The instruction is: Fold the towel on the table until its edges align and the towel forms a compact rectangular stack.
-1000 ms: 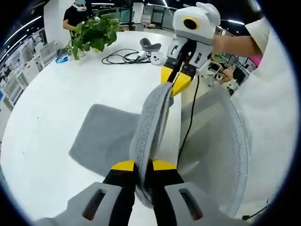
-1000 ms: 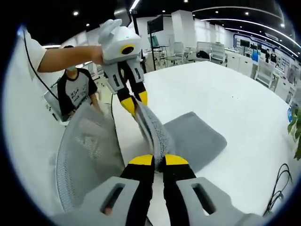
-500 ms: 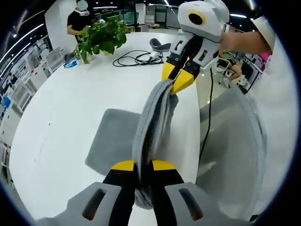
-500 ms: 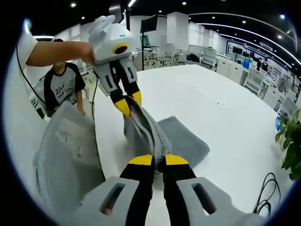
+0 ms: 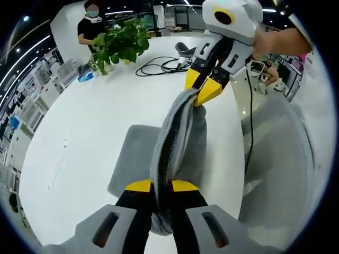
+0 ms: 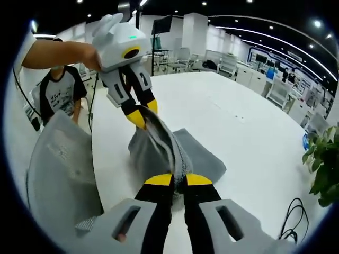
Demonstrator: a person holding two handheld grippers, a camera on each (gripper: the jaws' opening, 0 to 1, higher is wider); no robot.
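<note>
A grey towel (image 5: 170,138) hangs stretched between both grippers above the white table (image 5: 90,116), its lower part still lying on the tabletop. My left gripper (image 5: 161,186) is shut on one end of the lifted edge. My right gripper (image 6: 178,180) is shut on the other end of the towel (image 6: 161,145). In the left gripper view the right gripper (image 5: 204,89) shows beyond the cloth, pinching it. The left gripper (image 6: 144,114) shows likewise in the right gripper view. Part of the towel lies flat beneath the raised fold.
A potted plant (image 5: 119,42) and a black cable (image 5: 159,64) lie at the table's far end. A grey mesh chair (image 6: 58,159) stands at the table's edge. A masked person (image 5: 91,24) stands behind the plant; another person (image 6: 59,92) sits beyond the chair.
Both grippers have carried the held towel edge further over the table, away from the chair. More cloth hangs folded beneath them. Both stay shut.
</note>
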